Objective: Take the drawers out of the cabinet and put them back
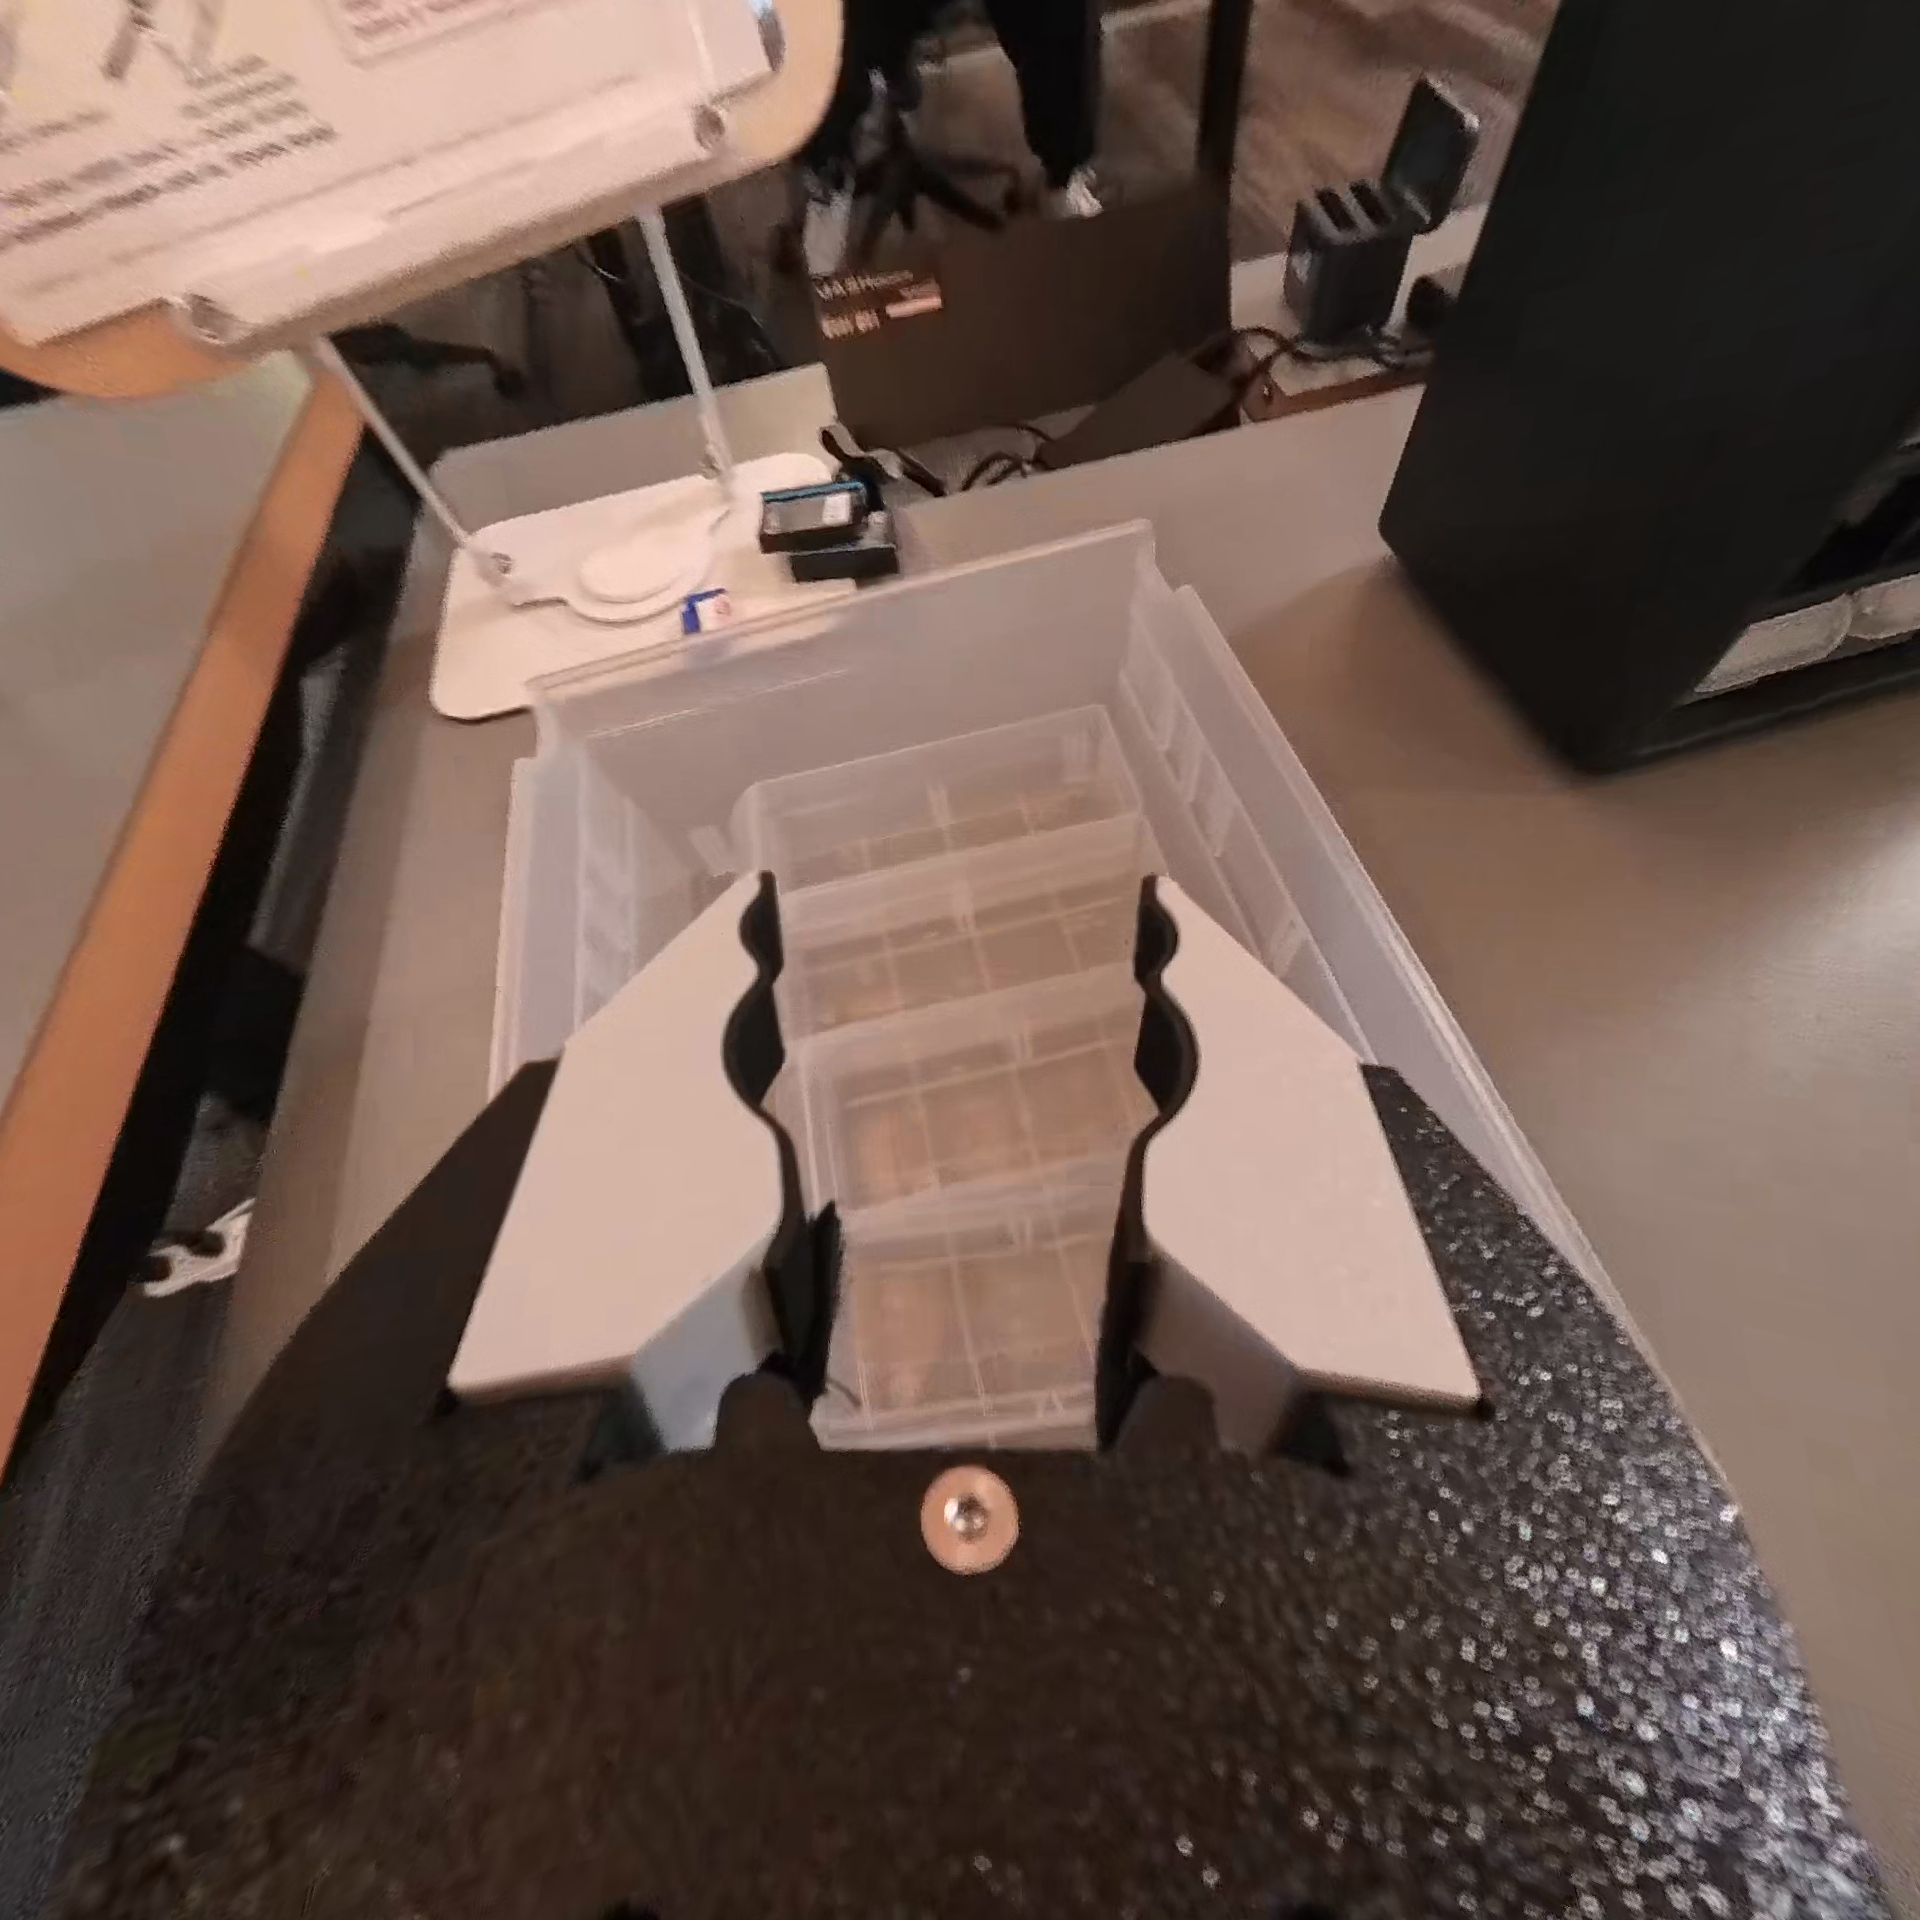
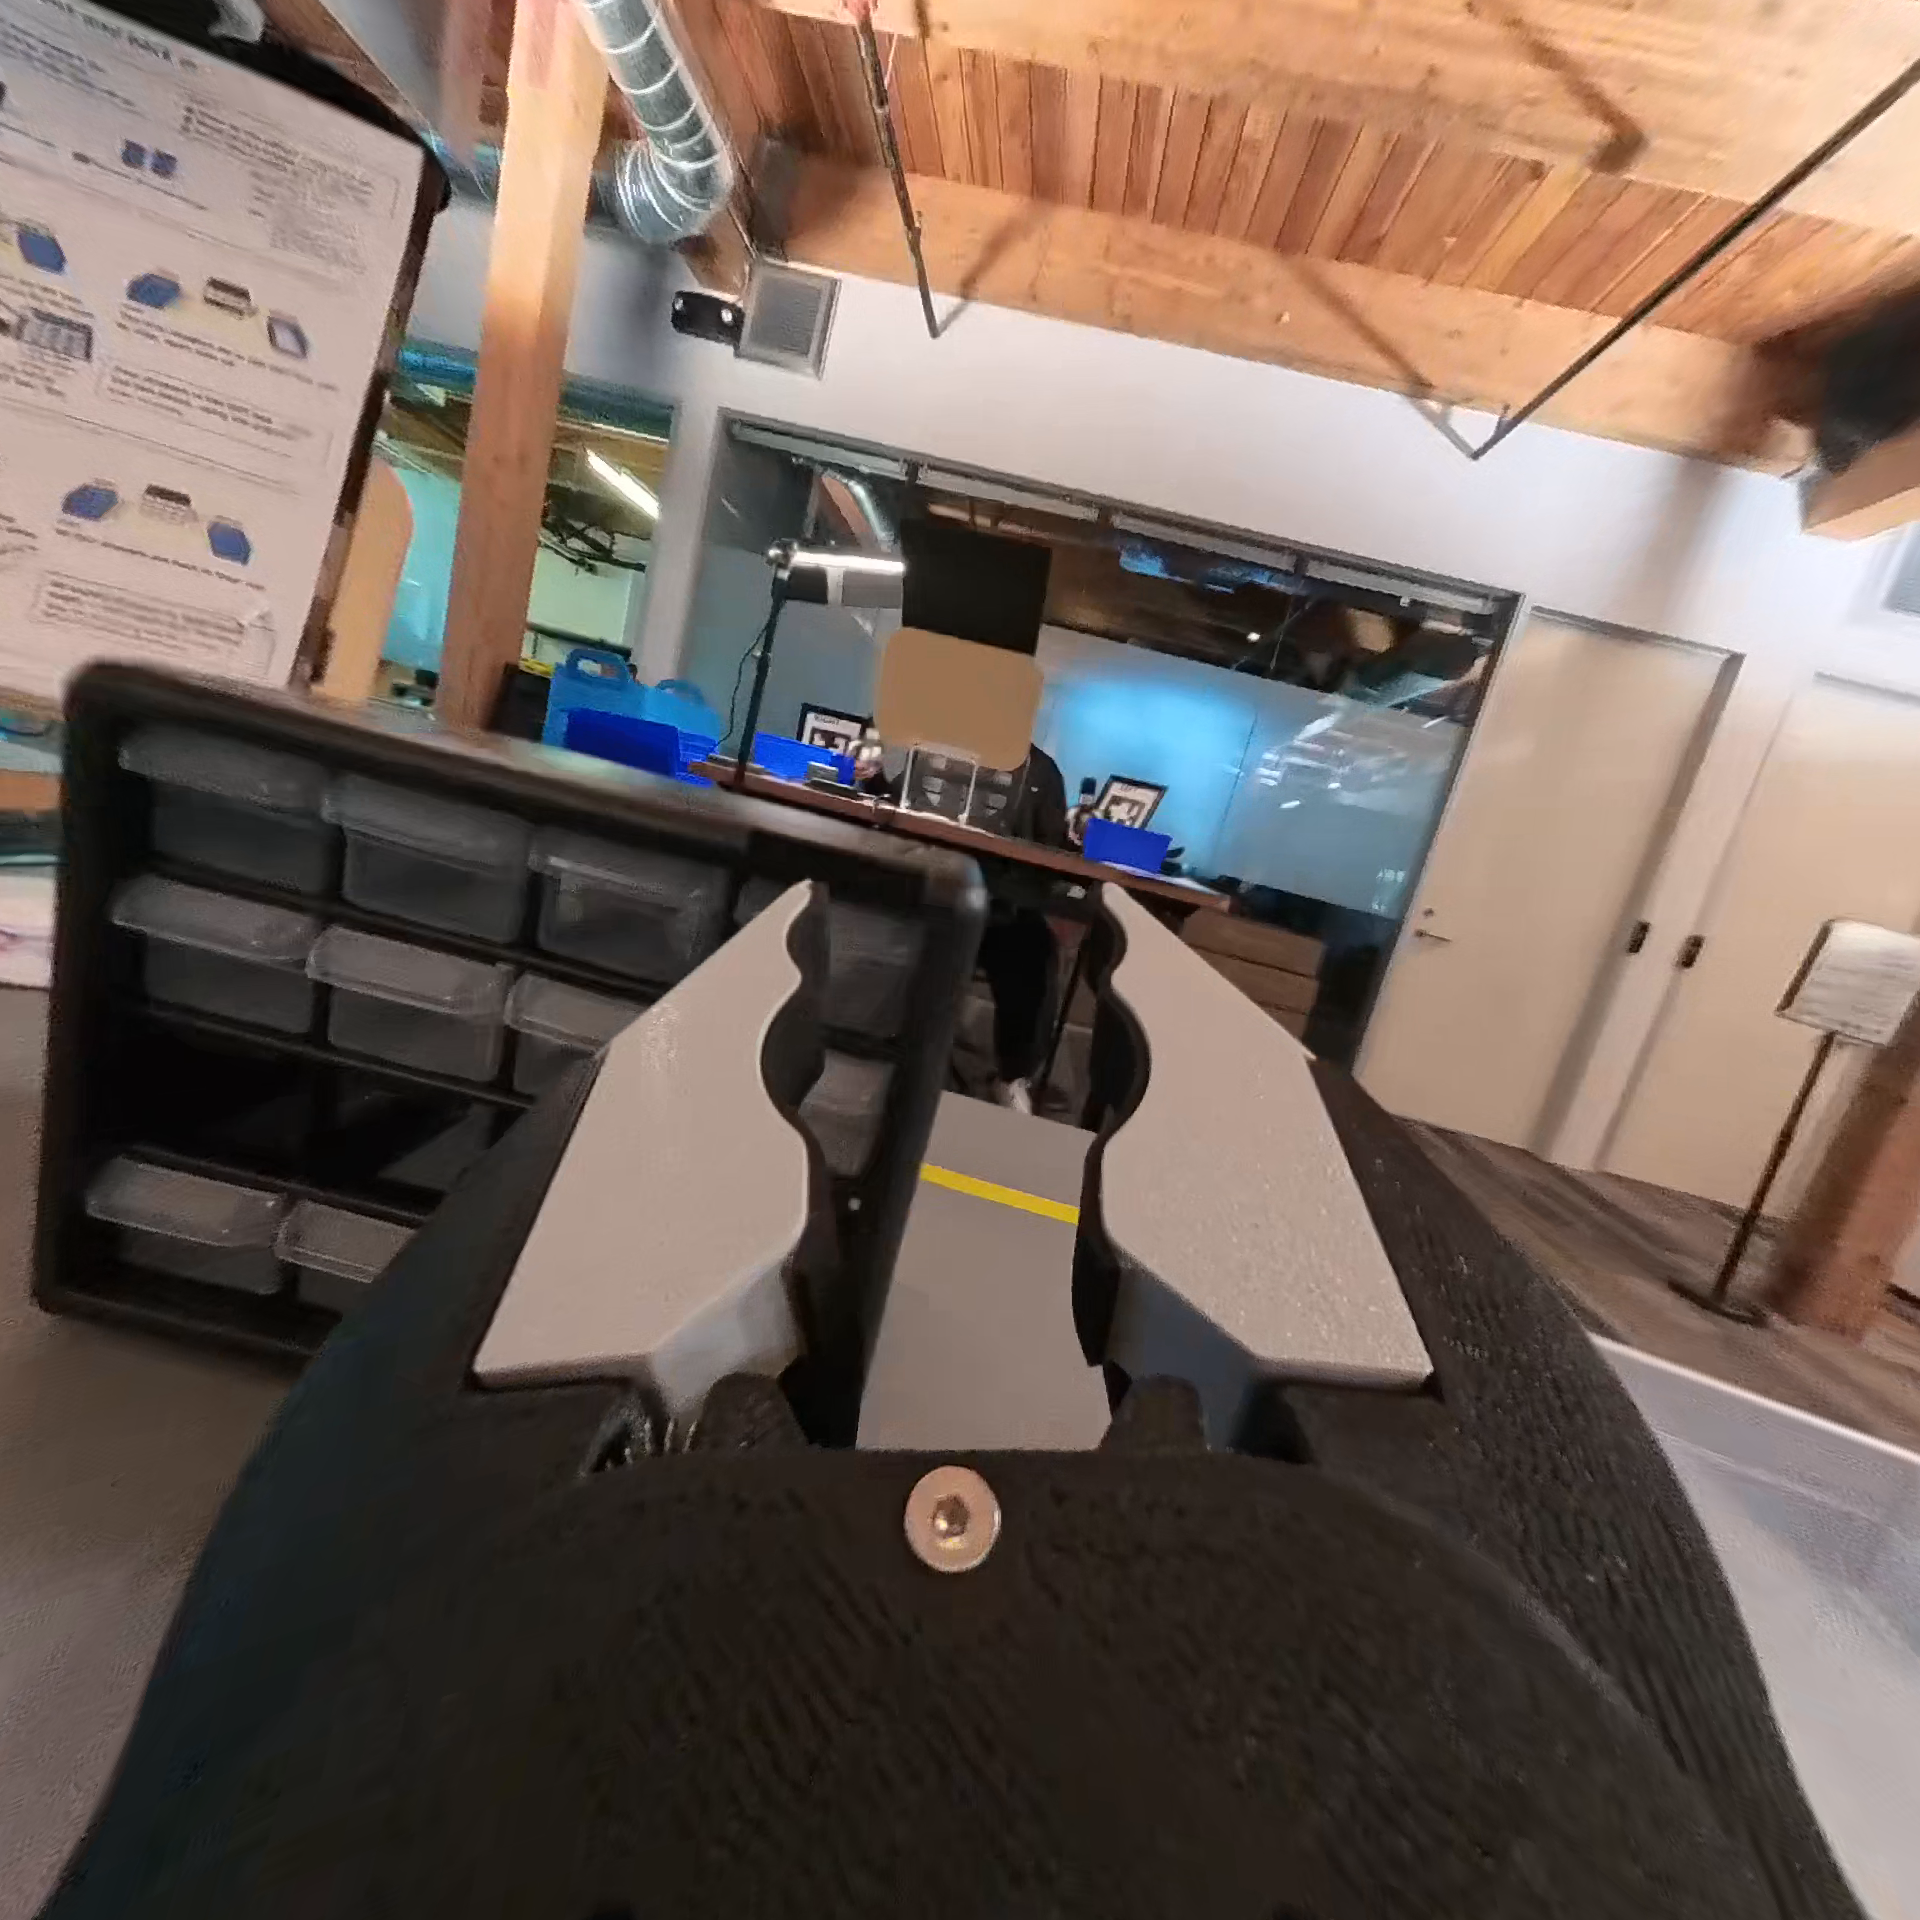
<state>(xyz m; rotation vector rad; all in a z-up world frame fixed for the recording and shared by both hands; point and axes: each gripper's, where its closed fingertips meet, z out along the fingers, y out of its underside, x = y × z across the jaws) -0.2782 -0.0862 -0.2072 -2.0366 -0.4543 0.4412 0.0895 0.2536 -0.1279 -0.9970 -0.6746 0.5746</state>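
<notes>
In the left wrist view, a clear plastic bin (image 1: 1299, 790) on the grey table holds a row of several small clear drawers (image 1: 935, 810). My left gripper (image 1: 958, 883) is open just above that row, its fingers on either side of the drawers. Whether it touches one I cannot tell. The black cabinet (image 1: 1662, 364) stands at the upper right. In the right wrist view the cabinet (image 2: 94, 997) is ahead on the left, with clear drawers (image 2: 426, 862) in most slots and some dark empty slots (image 2: 312, 1101) in the third row. My right gripper (image 2: 956, 899) is open and empty by the cabinet's right edge.
A white sign stand (image 1: 623, 582) and small black boxes (image 1: 826, 525) sit behind the bin. The table edge (image 1: 156, 779) runs along the left. A poster board (image 2: 156, 364) stands behind the cabinet. A person sits at a far table (image 2: 1039, 842). The bin's corner (image 2: 1766, 1507) shows at the lower right.
</notes>
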